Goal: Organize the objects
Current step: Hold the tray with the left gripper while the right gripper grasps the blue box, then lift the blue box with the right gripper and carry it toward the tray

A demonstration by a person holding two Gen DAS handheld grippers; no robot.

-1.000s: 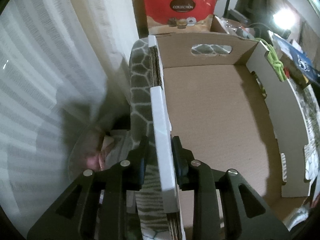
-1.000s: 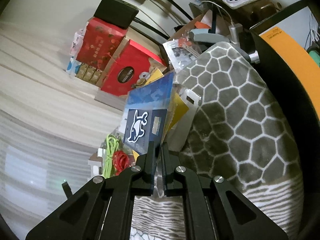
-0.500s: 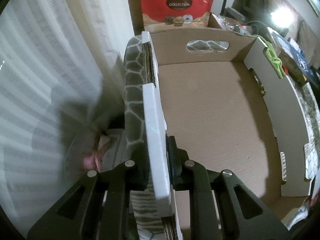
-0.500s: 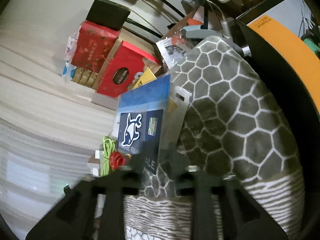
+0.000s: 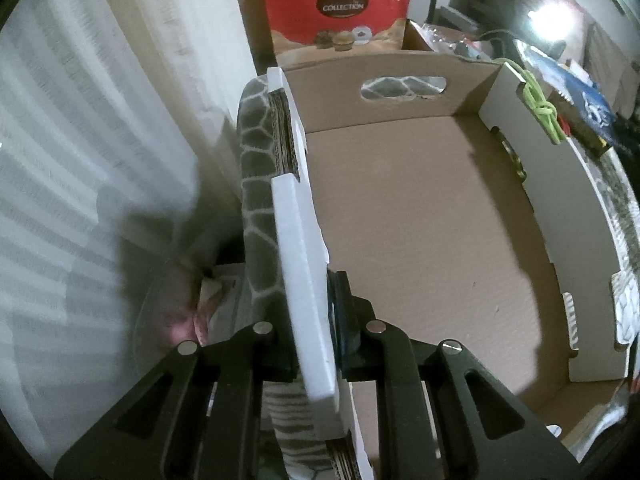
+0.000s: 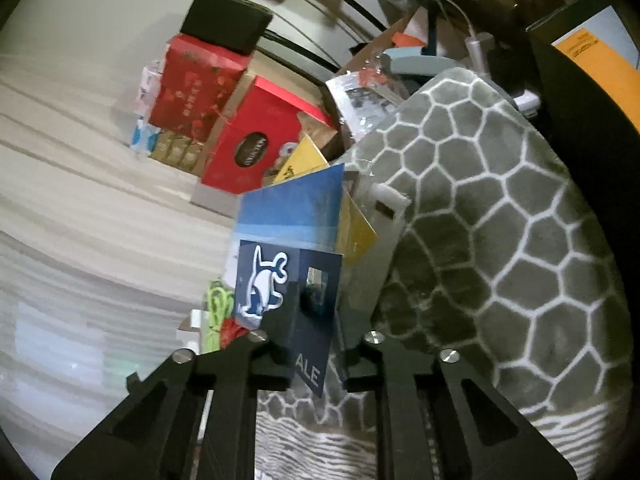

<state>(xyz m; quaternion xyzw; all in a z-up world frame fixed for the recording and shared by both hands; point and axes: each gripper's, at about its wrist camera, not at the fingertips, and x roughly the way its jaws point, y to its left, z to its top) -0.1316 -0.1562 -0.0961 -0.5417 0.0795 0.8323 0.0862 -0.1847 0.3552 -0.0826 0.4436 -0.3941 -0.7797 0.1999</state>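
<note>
Left gripper (image 5: 316, 336) is clamped on the empty cardboard box's (image 5: 420, 248) white wall; right gripper (image 6: 316, 350), jaws just closing, pinches the blue card (image 6: 296, 276) (twelve o'clock). Nothing is boxed yet.

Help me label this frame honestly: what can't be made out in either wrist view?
- Left wrist view: pink object beside the grey patterned blanket, blurred and in shadow.
- Right wrist view: yellow card, mostly covered by the blue sheet; print too small.
- Right wrist view: lime green cord, partly hidden behind the dark blue whale-print card.
</note>
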